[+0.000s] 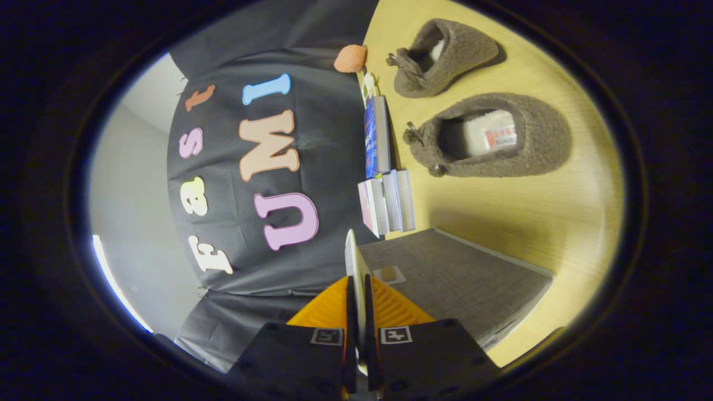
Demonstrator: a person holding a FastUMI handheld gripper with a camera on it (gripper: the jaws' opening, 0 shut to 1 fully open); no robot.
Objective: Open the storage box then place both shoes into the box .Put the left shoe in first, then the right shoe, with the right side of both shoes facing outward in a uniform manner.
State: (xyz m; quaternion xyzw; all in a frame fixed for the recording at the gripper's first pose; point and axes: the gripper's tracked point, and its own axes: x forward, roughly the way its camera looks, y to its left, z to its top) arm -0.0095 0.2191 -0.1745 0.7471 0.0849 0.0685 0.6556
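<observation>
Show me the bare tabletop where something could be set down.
Bare table lies between the storage box and the nearer shoe. It is crowded around the farther shoe and the books along the wall. The jaws pinch the box's white lid.

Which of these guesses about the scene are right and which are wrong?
1. Both shoes lie on the table, outside the box. True.
2. The hand-held gripper is wide open and holds nothing. False: its fingers are closed on a thin pale panel, apparently the box's lid.
3. Books stand along the cloth wall. True.
4. The shoes are bright red. False: they are fuzzy grey-brown.
5. The box sits beyond the shoes. False: the box is right beside the fingers, and the shoes lie beyond it.
</observation>
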